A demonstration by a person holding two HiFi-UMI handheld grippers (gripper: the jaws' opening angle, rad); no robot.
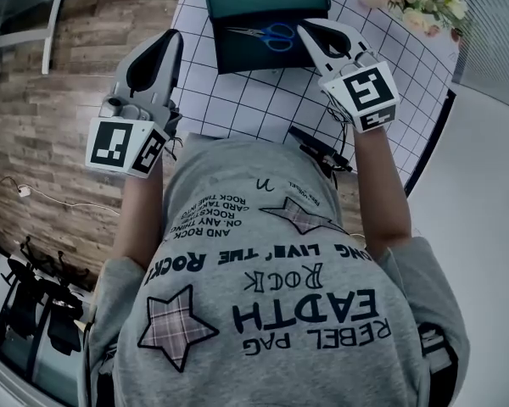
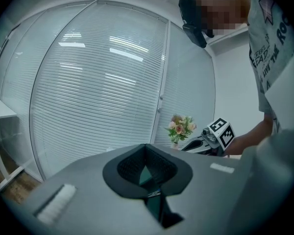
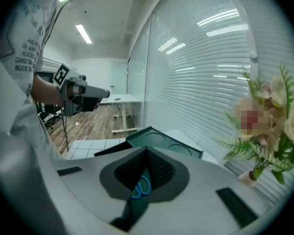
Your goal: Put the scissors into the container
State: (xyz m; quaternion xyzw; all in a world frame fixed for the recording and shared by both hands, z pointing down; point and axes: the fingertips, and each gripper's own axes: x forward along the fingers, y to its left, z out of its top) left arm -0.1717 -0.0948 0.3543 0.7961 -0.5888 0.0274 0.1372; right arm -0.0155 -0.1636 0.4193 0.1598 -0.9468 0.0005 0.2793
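Left tool [image 1: 172, 37], right tool [image 1: 308, 29] closed, empty; scissors [image 1: 265, 33] (blue handles) inside container [image 1: 254, 57].

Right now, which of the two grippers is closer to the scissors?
The right gripper: its tip is at the container rim, just beside the scissors. The left gripper is off to the side, away from the container.
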